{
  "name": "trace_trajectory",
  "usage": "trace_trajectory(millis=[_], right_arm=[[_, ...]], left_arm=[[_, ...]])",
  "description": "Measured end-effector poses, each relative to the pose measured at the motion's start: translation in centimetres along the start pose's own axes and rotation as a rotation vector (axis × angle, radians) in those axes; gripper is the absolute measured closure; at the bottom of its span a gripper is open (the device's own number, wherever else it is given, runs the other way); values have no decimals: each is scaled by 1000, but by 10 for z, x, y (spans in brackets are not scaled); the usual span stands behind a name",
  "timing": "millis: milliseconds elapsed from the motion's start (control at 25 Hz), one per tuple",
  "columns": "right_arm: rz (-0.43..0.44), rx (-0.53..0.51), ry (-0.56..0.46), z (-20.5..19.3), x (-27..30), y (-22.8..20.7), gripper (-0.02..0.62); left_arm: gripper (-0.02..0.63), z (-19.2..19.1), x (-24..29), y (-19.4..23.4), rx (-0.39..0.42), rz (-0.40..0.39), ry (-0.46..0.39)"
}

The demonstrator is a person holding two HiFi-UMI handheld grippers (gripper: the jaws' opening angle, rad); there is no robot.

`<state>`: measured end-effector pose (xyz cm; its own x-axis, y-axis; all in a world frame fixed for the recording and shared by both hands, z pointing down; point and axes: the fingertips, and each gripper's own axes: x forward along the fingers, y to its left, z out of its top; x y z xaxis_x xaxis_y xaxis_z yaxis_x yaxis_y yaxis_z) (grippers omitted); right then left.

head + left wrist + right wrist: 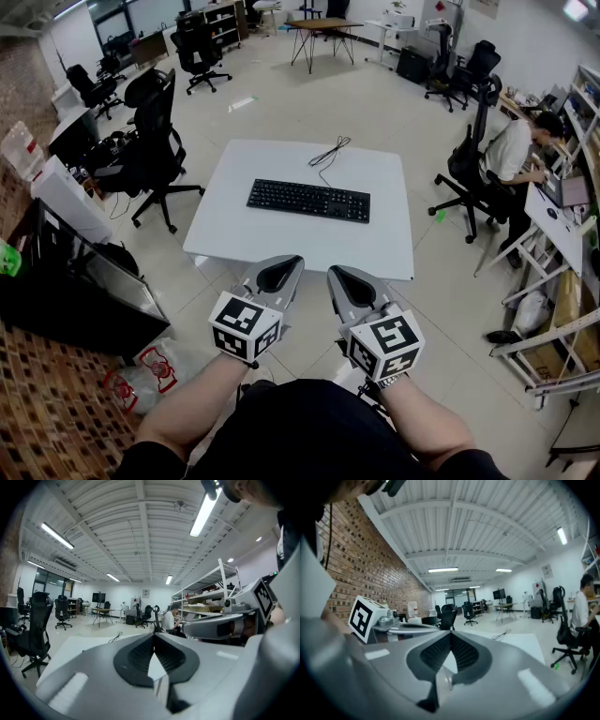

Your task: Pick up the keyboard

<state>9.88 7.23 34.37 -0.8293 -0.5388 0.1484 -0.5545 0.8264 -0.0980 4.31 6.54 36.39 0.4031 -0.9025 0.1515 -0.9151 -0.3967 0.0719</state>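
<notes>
A black keyboard point(308, 200) lies across the middle of a white square table point(253, 239), its black cable point(329, 151) coiled toward the far edge. My left gripper point(280, 265) and right gripper point(341, 277) hover side by side before the table's near edge, well short of the keyboard. Both are shut with nothing between the jaws. In the left gripper view the jaws point(153, 637) meet tip to tip; the right gripper view shows the same for its jaws point(451, 636). The keyboard is hidden behind the jaws in both gripper views.
A black office chair point(155, 141) stands left of the table. Another chair point(473, 169) with a seated person point(514, 150) is at the right, by shelving point(562, 281). A dark cabinet point(75, 281) sits at my left, plastic bags point(141, 375) on the floor beside it.
</notes>
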Motion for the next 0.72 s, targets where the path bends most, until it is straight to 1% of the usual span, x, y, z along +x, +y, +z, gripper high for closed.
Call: trace_trajectory(millis=[280,400,560,720], right_arm=[[13,3,16,-4,2,-5,594],[9,5,21,-4,7,-13,592],[-11,9,31,-5,21,-29,594],[-35,18,43,-5,48,-47,594]], left_arm=[[600,-2,7,19,-43,18,26],[579,-7,17,37,-69,30,51],[545,-15,33,80,-101,64,90],[509,-30,55,140,-157,110,137]])
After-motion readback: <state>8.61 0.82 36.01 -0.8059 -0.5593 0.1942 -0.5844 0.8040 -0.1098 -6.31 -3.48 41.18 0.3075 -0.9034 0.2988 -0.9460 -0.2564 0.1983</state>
